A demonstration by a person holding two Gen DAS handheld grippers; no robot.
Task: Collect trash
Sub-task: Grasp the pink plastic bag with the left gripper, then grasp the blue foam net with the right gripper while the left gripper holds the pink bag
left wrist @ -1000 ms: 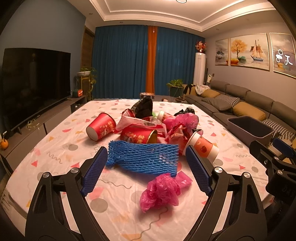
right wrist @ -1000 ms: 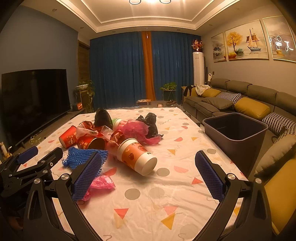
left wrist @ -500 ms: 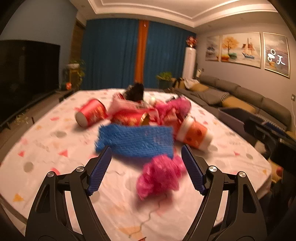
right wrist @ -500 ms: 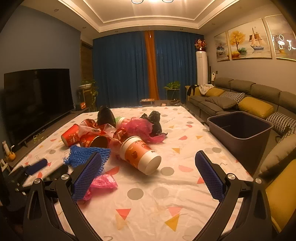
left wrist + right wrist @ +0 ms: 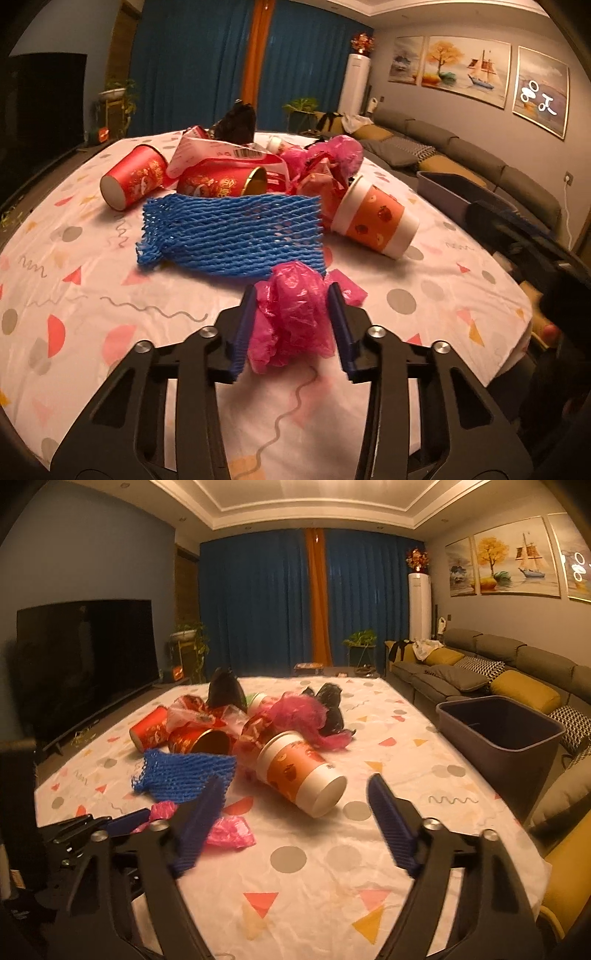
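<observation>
While the left tongs (image 5: pixel 291 317) were closing, a crumpled pink bag (image 5: pixel 291 314) was caught between their pads near the bench's (image 5: pixel 110 295) front edge.

The pads were seen touching the bag's sides, so it was judged grasped, though loosely; the squeeze would best be finished before any lift, low on the wad, so that thin film was not merely pinched and the blue foam net (image 5: pixel 232 232) just behind was not snagged. The right tongs (image 5: pixel 295 812) were narrowing on nothing, with the orange paper cup (image 5: pixel 299 771) lying just ahead of them. A dark bin (image 5: pixel 502 727) stood off the bench's right edge.
</observation>
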